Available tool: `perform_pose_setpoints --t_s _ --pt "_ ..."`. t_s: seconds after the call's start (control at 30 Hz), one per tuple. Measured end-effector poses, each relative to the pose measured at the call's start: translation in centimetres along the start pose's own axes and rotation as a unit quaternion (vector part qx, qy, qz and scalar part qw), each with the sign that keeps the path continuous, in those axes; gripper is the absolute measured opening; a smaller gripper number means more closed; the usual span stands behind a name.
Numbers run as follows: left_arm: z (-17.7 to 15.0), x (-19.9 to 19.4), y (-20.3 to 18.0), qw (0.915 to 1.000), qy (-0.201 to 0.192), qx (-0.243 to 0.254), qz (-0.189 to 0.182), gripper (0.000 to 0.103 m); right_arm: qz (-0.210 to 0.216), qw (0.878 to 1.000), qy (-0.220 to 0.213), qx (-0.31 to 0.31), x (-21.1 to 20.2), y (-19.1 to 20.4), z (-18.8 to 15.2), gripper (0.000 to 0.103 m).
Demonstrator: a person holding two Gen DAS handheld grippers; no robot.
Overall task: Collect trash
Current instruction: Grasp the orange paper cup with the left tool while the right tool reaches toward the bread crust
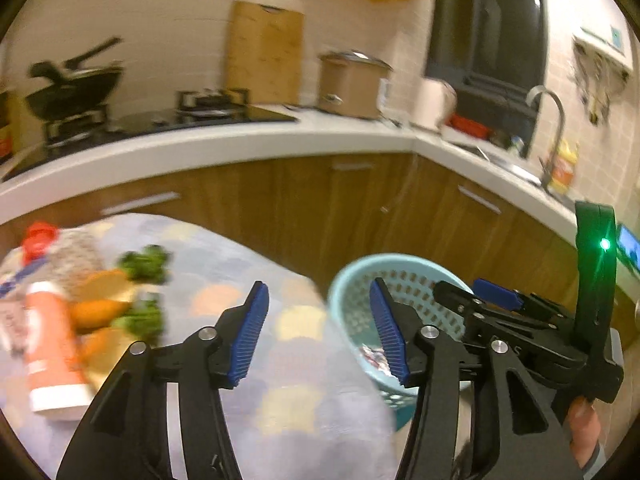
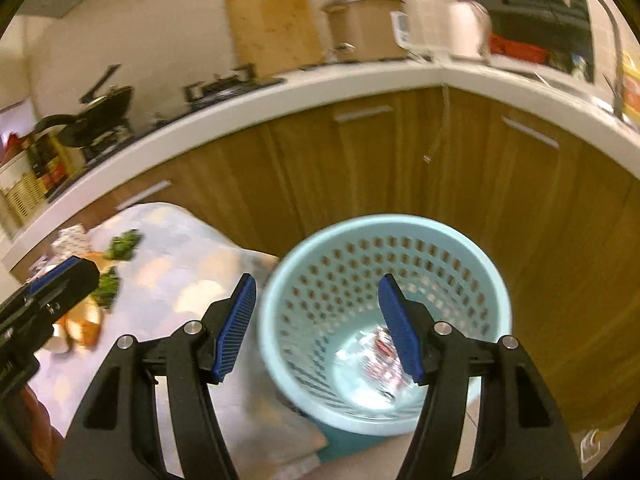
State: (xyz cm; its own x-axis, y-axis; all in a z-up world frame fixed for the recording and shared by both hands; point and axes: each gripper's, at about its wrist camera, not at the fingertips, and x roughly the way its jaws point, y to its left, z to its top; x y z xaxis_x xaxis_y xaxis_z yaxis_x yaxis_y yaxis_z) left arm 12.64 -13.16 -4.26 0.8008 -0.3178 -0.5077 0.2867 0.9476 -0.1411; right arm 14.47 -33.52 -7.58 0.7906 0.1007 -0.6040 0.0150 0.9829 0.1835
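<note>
1. Left wrist view: my left gripper (image 1: 320, 332) has its jaws wide apart with nothing between them. It hangs over the patterned cloth (image 1: 280, 360). The clutter lies to my left on that cloth: an orange tube (image 1: 52, 344) lying with its long axis running away from me, cap end far, beside broccoli (image 1: 146, 264) and orange food pieces (image 1: 96, 312). All of it is blurred, so I cannot tell which piece is trash; the tube looks likeliest. The bin (image 1: 396, 280) stands off the cloth's right edge, behind my right jaw, and my right gripper (image 1: 496, 296) reaches over it.

2. Right wrist view: my right gripper (image 2: 318, 328) is also spread wide and empty, poised above the bin (image 2: 384, 224), which holds crumpled wrappers (image 2: 380, 356) at the bottom. The cloth (image 2: 180, 280) and food lie well off to the left, where my left gripper (image 2: 52, 280) shows. I judge the left one nearer the clutter, so the next pick falls to it: swing left, then close across the tube's width.
</note>
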Motion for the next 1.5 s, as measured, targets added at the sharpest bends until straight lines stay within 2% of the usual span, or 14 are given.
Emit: perform_pose_setpoints --t_s 0.23,0.37,0.47,0.57,0.77,0.9,1.17,1.33,1.5 --pt "0.7 -5.6 6.7 0.9957 -0.041 -0.054 0.064 0.058 0.051 0.997 -0.008 -0.05 -0.3 7.3 0.7 0.06" --pt "0.3 -8.4 10.9 0.9889 -0.056 -0.084 0.109 0.063 0.083 0.993 -0.013 -0.087 -0.3 12.1 0.5 0.06" --pt "-0.4 -9.7 13.8 0.9837 -0.056 -0.105 0.135 0.064 0.097 0.989 -0.01 -0.111 0.3 15.2 0.0 0.06" --pt "-1.0 -10.5 16.1 0.9771 -0.052 -0.109 0.175 0.064 0.119 0.985 -0.002 -0.127 1.1 18.5 -0.8 0.06" --pt "-3.0 -10.5 19.1 0.9757 -0.029 -0.132 0.172 0.065 0.135 0.98 0.004 -0.144 2.7 22.1 -2.2 0.058" --pt "-4.3 -9.3 20.5 0.9765 -0.009 -0.152 0.152 0.066 0.133 0.98 0.016 -0.146 4.4 23.3 -3.3 0.057" --pt "-6.2 -6.1 22.7 0.974 0.039 -0.202 0.095 0.07 0.114 0.982 0.039 -0.143 6.6 23.1 -4.4 0.057" --pt "-6.8 -4.8 23.2 0.9696 0.048 -0.233 0.056 0.076 0.116 0.981 0.052 -0.145 7.3 23.2 -4.5 0.057" --pt "-7.1 -3.6 23.0 0.9684 0.055 -0.241 0.033 0.075 0.127 0.983 0.061 -0.118 7.7 22.2 -4.2 0.057"
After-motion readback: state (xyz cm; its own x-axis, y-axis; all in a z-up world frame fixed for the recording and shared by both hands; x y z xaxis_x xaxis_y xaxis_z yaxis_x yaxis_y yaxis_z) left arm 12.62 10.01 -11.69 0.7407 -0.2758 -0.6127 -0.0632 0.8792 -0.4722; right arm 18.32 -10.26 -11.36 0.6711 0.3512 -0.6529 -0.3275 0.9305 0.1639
